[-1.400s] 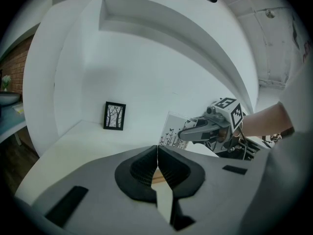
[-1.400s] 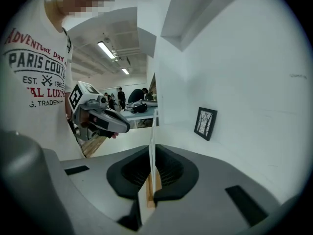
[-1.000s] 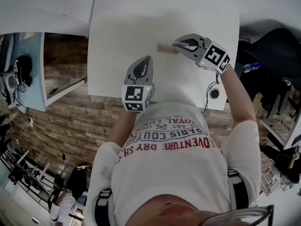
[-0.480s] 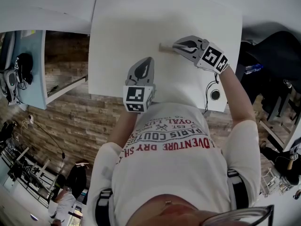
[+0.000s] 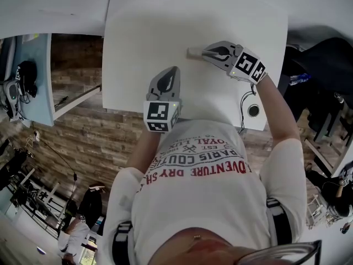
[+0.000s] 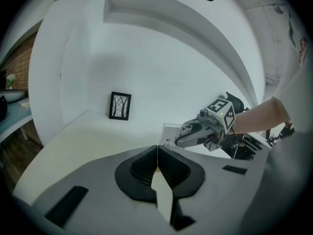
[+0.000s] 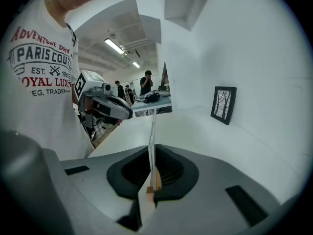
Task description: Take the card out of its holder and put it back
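Note:
A clear card holder [image 6: 172,133] with a pale wooden foot [image 5: 194,53] hangs just over the white table [image 5: 149,32]. My right gripper [image 5: 205,52] is shut on its right end. In the right gripper view the sheet [image 7: 152,131] runs edge-on between the jaws, with the wood [image 7: 154,182] clamped deep between them. I cannot make out the card apart from the clear sheet. My left gripper [image 5: 170,72] is shut and empty, nearer the front edge, and points towards the holder from below left. Its jaws meet in a thin line [image 6: 157,153].
A small black picture frame [image 6: 120,105] stands at the table's far edge by the wall. A round cable port with a cord [image 5: 253,110] sits at the front right corner. The person's torso is close against the front edge. Brick floor lies left of the table.
My right gripper has sunk slightly with the holder still in it. The left gripper has stayed where it was.

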Demonstrator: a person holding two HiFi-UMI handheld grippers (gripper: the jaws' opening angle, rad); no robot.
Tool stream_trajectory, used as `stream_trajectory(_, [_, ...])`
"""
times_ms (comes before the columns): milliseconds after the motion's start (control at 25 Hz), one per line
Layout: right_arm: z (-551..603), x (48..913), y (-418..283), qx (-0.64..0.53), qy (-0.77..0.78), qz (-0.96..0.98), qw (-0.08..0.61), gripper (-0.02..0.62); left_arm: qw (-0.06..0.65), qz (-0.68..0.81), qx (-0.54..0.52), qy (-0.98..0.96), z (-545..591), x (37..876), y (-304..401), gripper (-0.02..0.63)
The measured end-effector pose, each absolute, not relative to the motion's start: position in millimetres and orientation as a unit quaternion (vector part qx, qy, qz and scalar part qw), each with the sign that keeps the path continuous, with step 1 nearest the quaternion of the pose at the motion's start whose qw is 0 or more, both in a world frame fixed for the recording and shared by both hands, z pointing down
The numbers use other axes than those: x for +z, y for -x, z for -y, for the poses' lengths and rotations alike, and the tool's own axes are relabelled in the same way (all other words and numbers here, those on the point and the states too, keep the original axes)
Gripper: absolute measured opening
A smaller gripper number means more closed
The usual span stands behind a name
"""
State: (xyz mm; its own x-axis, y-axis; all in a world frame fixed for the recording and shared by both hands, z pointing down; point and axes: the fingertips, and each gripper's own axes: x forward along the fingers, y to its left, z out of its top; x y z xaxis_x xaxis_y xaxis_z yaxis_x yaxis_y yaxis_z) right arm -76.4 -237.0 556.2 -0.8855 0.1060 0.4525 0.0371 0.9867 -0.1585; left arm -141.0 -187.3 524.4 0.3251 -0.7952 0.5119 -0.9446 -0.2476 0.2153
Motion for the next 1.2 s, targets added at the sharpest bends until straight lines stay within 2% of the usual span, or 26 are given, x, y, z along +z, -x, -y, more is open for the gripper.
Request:
stream_trajectory(520, [238,563,76,0.105,0.041,0.966,0.232,0.037,0.248,0.560,0.152,-0.775,189,521,145,0.025])
stream_trajectory(560, [238,562,76,0.108,0.039,0.966,0.230,0.050,0.248,0.560,0.152,-0.776,189,520,144,0.025])
stream_trajectory(640, [240,557,76,0.118,0.029,0.968,0.220,0.197,0.247,0.558,0.154,-0.777,189,520,143,0.025])
stream_trajectory(720, [246,551,80,0.120,0.012,0.971,0.207,0.238,0.246,0.556,0.156,-0.779,190,521,145,0.025])
stream_trajectory(920, [258,535,80,0.107,-0.040,0.975,0.191,0.245,0.239,0.554,0.151,-0.784,194,515,152,0.025])
stream_trajectory(1200, [263,493,56,0.126,-0.158,0.971,0.124,0.241,0.220,0.538,0.138,-0.802,197,499,148,0.025])
